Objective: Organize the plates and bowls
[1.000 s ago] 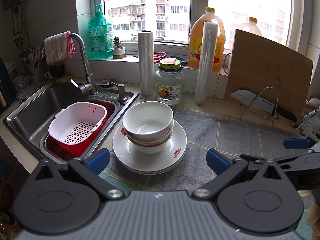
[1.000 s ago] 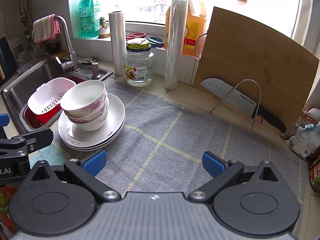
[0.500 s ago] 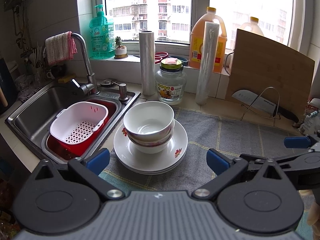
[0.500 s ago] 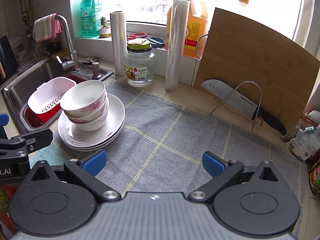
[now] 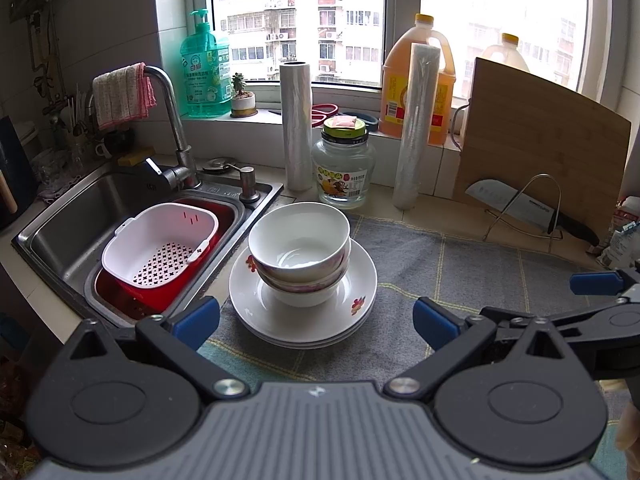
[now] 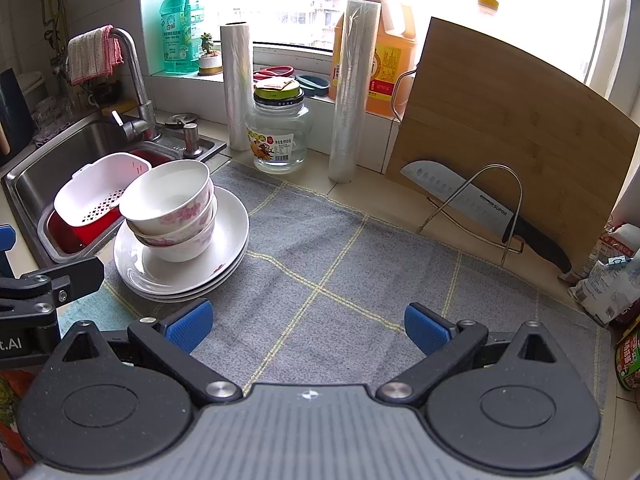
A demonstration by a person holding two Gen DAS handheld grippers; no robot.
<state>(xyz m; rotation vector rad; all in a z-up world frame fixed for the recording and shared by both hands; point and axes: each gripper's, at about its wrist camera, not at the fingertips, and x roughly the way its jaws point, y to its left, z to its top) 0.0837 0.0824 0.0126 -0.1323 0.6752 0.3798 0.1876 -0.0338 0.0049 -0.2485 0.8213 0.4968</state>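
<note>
Looking straight ahead from my left gripper (image 5: 316, 318), I see the bowls (image 5: 300, 240), white with pink flowers on the outside, nested in a stack that leans a little. They sit on the plates (image 5: 360, 304), a neat white pile with small red-orange flower prints on the rim. The whole stack rests at the left end of the grey mat (image 6: 340, 260) on the desk, just beside the sink (image 5: 72, 216).

My left fingers are spread wide and hold nothing, and the plates lie just ahead of the gap between them. My right gripper (image 6: 306, 328) is spread wide too, empty, hovering over bare mat with the stack off to its left.

In the sink, a white strainer basket (image 5: 160, 248) sits inside a red basin (image 5: 140, 300); the basket looks empty. Behind the stack stands a glass jar (image 5: 344, 168) with its lid on, flanked by two upright rolls of plastic wrap (image 5: 296, 128).

To the right of the stack the mat is open all the way toward the knife (image 6: 480, 208) on its wire rack, with the cutting board (image 6: 512, 128) leaning behind it. The sink rim runs close along the plates' left side.
</note>
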